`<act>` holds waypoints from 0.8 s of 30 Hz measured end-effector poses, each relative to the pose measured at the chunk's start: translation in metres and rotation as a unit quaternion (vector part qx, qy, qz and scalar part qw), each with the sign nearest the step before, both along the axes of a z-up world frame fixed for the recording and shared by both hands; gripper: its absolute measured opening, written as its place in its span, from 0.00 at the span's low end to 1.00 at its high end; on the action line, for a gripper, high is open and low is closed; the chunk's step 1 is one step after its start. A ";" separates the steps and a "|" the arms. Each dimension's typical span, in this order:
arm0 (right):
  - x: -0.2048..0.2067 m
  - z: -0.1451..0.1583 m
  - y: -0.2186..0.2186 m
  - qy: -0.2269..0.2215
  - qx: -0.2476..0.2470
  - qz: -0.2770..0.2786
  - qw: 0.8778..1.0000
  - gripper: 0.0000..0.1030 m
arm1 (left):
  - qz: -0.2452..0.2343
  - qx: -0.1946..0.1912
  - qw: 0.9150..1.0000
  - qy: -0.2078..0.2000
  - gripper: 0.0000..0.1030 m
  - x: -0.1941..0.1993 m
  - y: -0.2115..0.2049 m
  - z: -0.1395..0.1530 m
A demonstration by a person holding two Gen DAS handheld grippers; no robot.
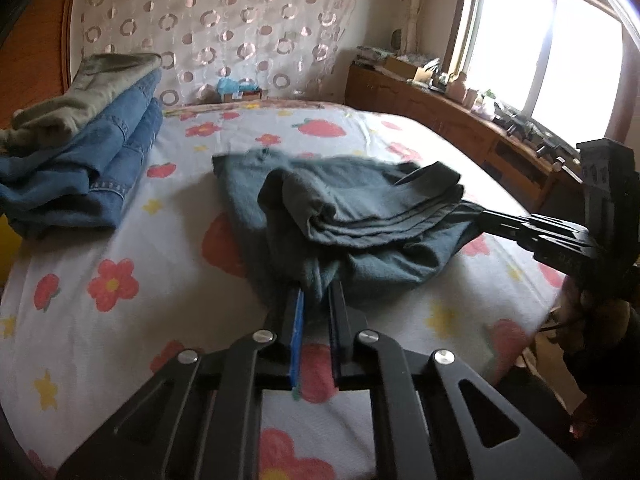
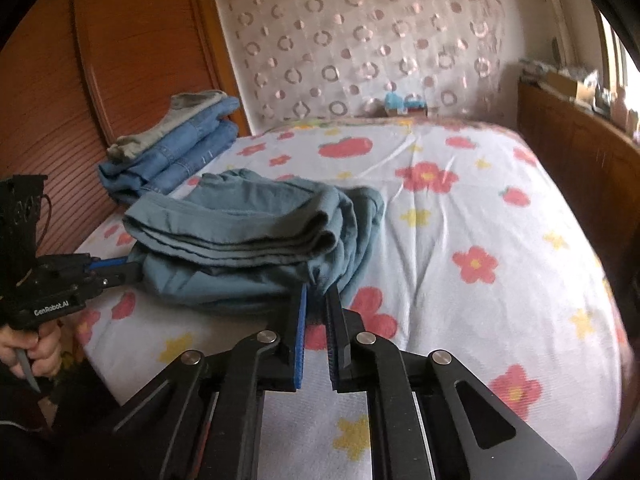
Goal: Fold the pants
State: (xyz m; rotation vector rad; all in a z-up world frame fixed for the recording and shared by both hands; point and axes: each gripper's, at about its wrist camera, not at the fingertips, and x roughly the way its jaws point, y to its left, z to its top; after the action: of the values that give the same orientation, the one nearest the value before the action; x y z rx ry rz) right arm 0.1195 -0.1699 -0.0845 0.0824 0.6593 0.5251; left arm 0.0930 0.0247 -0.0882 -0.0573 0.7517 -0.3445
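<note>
Grey-blue pants (image 1: 360, 220) lie folded in a thick bundle on the flowered bed sheet (image 1: 120, 320); they also show in the right wrist view (image 2: 248, 240). My left gripper (image 1: 318, 292) is shut on the near edge of the bundle, cloth pinched between its fingers. My right gripper (image 2: 318, 292) is shut on the other near corner of the pants. In the left wrist view the right gripper's fingers (image 1: 504, 220) reach into the bundle's right side. In the right wrist view the left gripper's fingers (image 2: 116, 270) reach into its left side.
A stack of folded blue jeans (image 1: 92, 168) with a grey-green garment (image 1: 80, 92) on top sits at the bed's far left, also in the right wrist view (image 2: 176, 152). A wooden cabinet (image 1: 460, 120) with clutter runs along the right under a window. A wooden wardrobe (image 2: 100, 80) stands at the left.
</note>
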 end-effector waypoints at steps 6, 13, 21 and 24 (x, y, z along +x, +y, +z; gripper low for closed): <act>-0.017 0.013 -0.010 0.000 -0.001 0.008 1.000 0.06 | -0.017 -0.007 1.000 -0.003 0.07 -0.020 -0.001 0.014; -0.042 0.016 -0.011 0.008 -0.002 0.022 1.000 0.06 | -0.019 -0.006 1.000 0.006 0.10 -0.028 0.001 0.013; -0.046 0.015 -0.005 0.011 -0.023 0.027 0.999 0.09 | -0.023 -0.013 1.000 0.009 0.19 -0.027 0.005 0.008; -0.046 0.013 -0.002 0.009 -0.027 0.028 0.999 0.24 | -0.009 -0.014 1.000 0.007 0.20 -0.028 0.010 0.010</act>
State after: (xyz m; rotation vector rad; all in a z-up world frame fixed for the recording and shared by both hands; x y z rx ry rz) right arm 0.0734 -0.1717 -0.0714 0.0180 0.6947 0.5614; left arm 0.0655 0.0343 -0.0786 -0.0795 0.7626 -0.3728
